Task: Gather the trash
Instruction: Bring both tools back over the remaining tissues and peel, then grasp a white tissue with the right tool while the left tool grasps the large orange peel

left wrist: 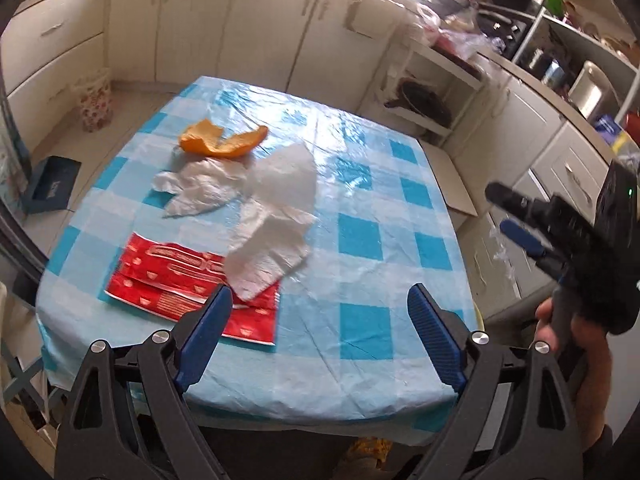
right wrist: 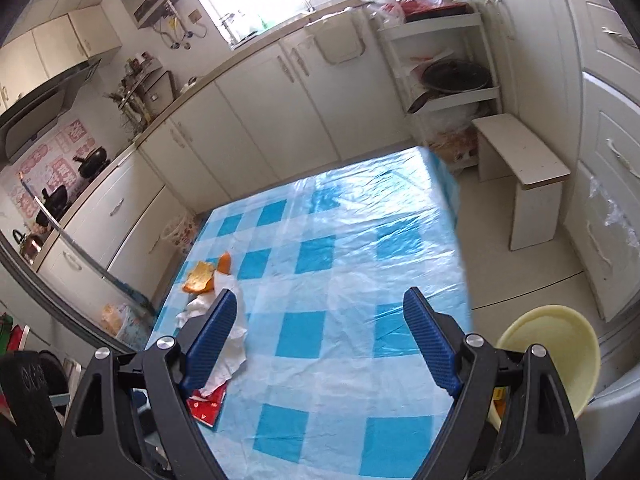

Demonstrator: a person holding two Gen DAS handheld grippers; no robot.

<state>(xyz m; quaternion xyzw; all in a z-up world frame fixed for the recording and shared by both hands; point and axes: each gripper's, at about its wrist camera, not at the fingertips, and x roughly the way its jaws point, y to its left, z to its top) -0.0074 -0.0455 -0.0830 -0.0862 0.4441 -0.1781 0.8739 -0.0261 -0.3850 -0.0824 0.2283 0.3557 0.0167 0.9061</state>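
Observation:
Trash lies on a table with a blue-and-white checked cloth (left wrist: 360, 240). An orange peel (left wrist: 224, 140) sits farthest back. In front of it are a crumpled white tissue (left wrist: 200, 192), a larger white paper towel (left wrist: 276, 224) and a flat red wrapper (left wrist: 180, 284). My left gripper (left wrist: 320, 312) is open and empty, above the near table edge, just in front of the wrapper. My right gripper (right wrist: 320, 316) is open and empty above the table's right half; it also shows in the left wrist view (left wrist: 516, 216). The right wrist view shows the peel (right wrist: 204, 276), paper (right wrist: 228, 348) and wrapper (right wrist: 206, 404) at left.
A pale yellow bowl (right wrist: 560, 352) sits low at the right beside the table. A white stool (right wrist: 524, 176) and a shelf rack with a pan (right wrist: 452, 76) stand beyond the table. White kitchen cabinets (left wrist: 240, 24) line the back. A floral bin (left wrist: 96, 100) stands on the floor.

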